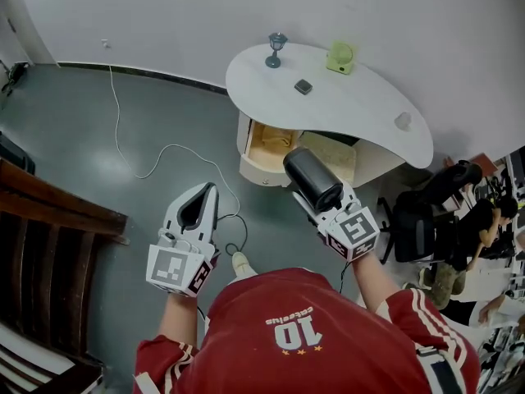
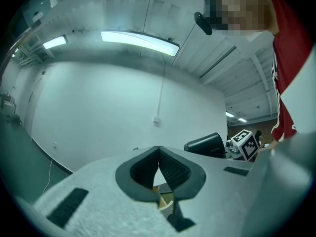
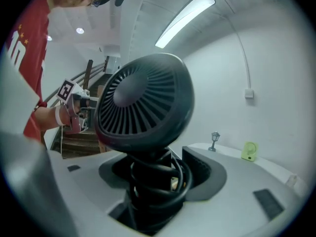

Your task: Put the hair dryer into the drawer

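Note:
A black hair dryer (image 1: pixel 312 179) stands up out of my right gripper (image 1: pixel 322 207), which is shut on its handle with the cord wound round it. In the right gripper view its vented back (image 3: pixel 143 105) fills the middle, above the jaws (image 3: pixel 158 168). The drawer (image 1: pixel 269 148) stands open under the white curved table (image 1: pixel 361 109), just beyond the dryer, and shows a wooden inside. My left gripper (image 1: pixel 208 190) hangs over the floor to the left, shut with nothing in it. Its fingertips (image 2: pixel 158 150) meet, and the dryer (image 2: pixel 206 144) shows to its right.
On the table stand a small lamp figure (image 1: pixel 276 50), a green gadget (image 1: pixel 340 57) and a small dark object (image 1: pixel 303 87). A white cable (image 1: pixel 123 130) trails over the grey floor. Dark wooden furniture (image 1: pixel 49 245) is at left, a black office chair (image 1: pixel 426 212) and seated people at right.

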The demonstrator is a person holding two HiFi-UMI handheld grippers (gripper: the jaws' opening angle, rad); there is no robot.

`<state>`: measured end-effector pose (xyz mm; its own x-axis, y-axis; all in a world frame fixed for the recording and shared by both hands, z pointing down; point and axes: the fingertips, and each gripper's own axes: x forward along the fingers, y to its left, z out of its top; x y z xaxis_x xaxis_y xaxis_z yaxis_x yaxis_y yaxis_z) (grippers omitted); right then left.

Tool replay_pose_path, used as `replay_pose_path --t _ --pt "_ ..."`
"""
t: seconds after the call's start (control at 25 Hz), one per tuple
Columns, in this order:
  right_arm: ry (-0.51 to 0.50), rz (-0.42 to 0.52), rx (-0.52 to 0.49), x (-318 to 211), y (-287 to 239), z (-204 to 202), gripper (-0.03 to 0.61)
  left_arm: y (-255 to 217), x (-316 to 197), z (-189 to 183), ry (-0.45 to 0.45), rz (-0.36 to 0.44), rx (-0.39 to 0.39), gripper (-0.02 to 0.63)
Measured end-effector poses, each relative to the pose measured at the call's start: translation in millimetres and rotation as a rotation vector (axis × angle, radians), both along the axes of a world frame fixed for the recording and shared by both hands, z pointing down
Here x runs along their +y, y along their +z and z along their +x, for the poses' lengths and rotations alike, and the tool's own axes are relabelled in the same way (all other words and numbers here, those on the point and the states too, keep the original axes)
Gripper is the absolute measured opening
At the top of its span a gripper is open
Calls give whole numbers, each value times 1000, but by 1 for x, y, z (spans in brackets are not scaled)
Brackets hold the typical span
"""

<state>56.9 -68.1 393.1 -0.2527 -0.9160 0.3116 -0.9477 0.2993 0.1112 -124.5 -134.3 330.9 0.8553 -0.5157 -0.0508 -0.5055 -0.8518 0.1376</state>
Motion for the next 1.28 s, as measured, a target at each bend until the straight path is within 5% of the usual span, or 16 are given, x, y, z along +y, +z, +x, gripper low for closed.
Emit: replay_pose_path --t 0.6,1.28 --pt "-84 -124 95 -56 80 20 267 6 -25 12 -16 33 -67 0" --pt "-263 -244 135 -182 212 68 267 39 -101 97 -82 -74 -154 0"
